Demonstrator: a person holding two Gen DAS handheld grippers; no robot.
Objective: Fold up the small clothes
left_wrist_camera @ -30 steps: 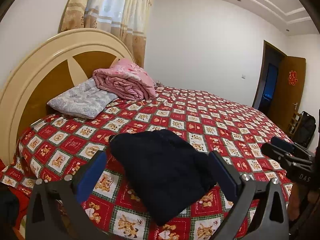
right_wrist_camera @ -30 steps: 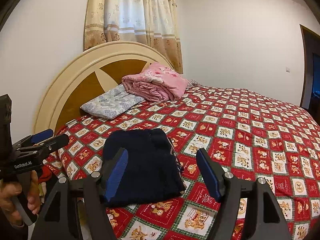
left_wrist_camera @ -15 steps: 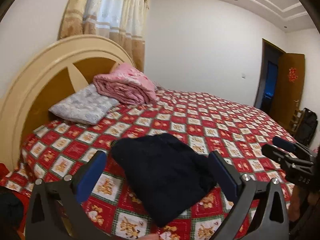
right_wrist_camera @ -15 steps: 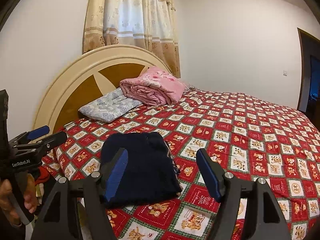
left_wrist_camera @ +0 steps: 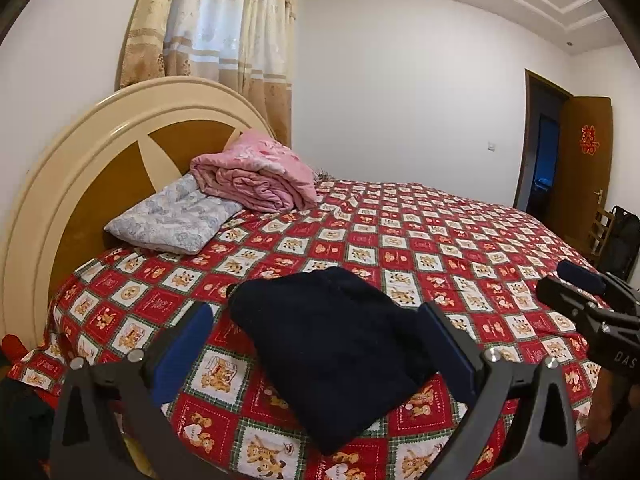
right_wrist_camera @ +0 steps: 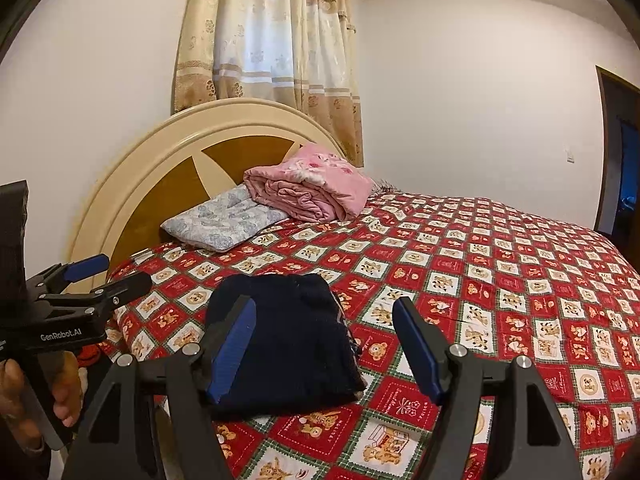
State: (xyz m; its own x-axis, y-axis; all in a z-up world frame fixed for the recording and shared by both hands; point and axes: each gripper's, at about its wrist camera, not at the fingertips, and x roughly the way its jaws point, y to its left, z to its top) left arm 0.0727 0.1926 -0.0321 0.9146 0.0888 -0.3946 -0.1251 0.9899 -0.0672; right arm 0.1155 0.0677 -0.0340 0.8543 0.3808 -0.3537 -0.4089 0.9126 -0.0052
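A folded dark navy garment (left_wrist_camera: 336, 344) lies flat on the red patterned bedspread (left_wrist_camera: 440, 248) near the bed's front edge; it also shows in the right wrist view (right_wrist_camera: 288, 336). My left gripper (left_wrist_camera: 316, 340) is open and empty, held in front of and above the garment. My right gripper (right_wrist_camera: 324, 340) is open and empty, also short of the garment. The right gripper shows at the right edge of the left wrist view (left_wrist_camera: 576, 292). The left gripper shows at the left of the right wrist view (right_wrist_camera: 108, 276).
A grey floral pillow (left_wrist_camera: 176, 220) and a folded pink quilt (left_wrist_camera: 260, 176) lie by the round cream headboard (left_wrist_camera: 80, 168). A curtain (left_wrist_camera: 224, 48) hangs behind. An open brown door (left_wrist_camera: 580, 168) and a black bag (left_wrist_camera: 624, 240) stand at the right.
Both grippers have tilted upward and drawn back a little, so the bed and garment sit lower in view. The garment has not moved. Both stay open.
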